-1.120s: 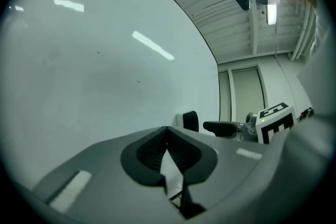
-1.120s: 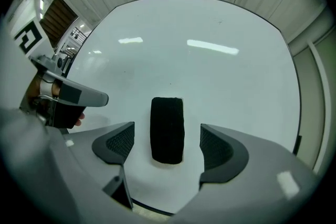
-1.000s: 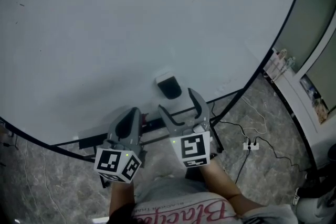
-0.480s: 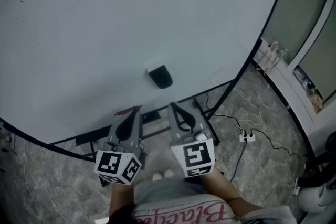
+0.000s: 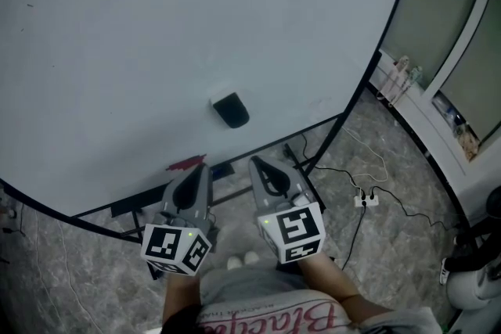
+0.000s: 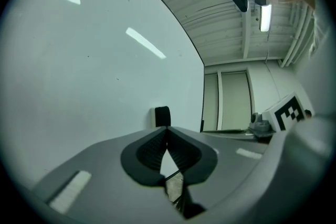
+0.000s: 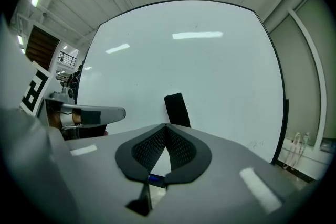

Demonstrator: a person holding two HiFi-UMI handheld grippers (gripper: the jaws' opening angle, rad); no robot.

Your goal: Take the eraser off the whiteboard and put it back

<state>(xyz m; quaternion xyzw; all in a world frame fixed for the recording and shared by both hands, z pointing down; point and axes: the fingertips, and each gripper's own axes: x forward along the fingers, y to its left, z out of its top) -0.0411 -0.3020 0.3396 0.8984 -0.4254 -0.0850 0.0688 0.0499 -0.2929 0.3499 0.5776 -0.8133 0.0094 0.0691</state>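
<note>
The black eraser (image 5: 231,110) sticks to the whiteboard (image 5: 117,43), low on its face, with nothing touching it. My right gripper (image 5: 257,163) is shut and empty, a short way back from the board and below the eraser. My left gripper (image 5: 201,167) is beside it, also shut and empty. In the left gripper view the eraser (image 6: 162,116) stands just beyond the closed tips of the left gripper (image 6: 167,129). The right gripper view shows the eraser (image 7: 177,109) upright on the board ahead of the right gripper (image 7: 166,126), with the left gripper (image 7: 86,114) at the left edge.
The board's dark frame and stand (image 5: 235,168) are just under the grippers, with a red item (image 5: 185,163) on it. A power strip (image 5: 365,200) and cables lie on the stone floor at the right. A sill with small bottles (image 5: 401,71) runs along the right wall.
The right gripper's jaws, open just below the eraser a second ago, have shut with nothing in them. Both grippers have drawn back from the board. The eraser stayed on the board.
</note>
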